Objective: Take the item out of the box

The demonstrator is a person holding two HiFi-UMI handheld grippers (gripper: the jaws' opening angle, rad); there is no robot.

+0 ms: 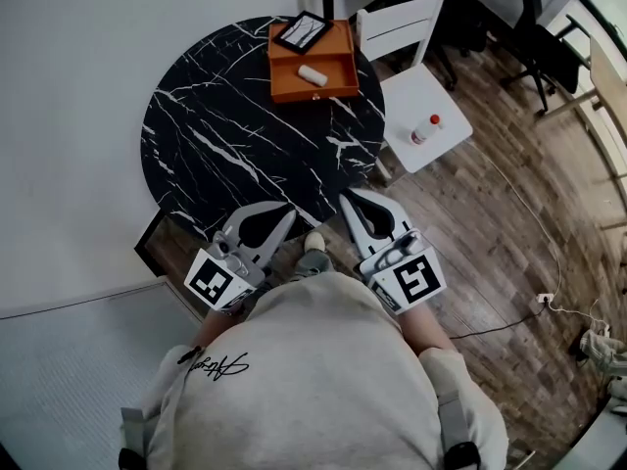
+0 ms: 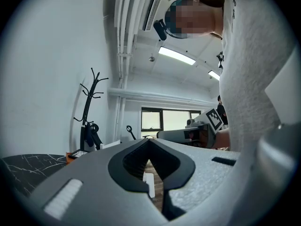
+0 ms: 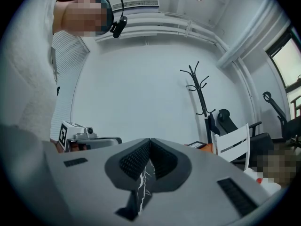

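White item (image 1: 313,74) lies in the orange box (image 1: 315,92), upper centre.
Left gripper (image 1: 286,213) and right gripper (image 1: 348,200) hover at the bench's (image 1: 235,135) near edge, both pressed together, empty. Reaching over without opening could nudge the light box or roll the item.

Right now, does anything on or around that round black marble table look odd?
A black-framed flat panel sits skewed across the far corner of the orange box, and a small white bottle with a red cap sits alone on the white chair seat. Nothing looks spilled or broken.
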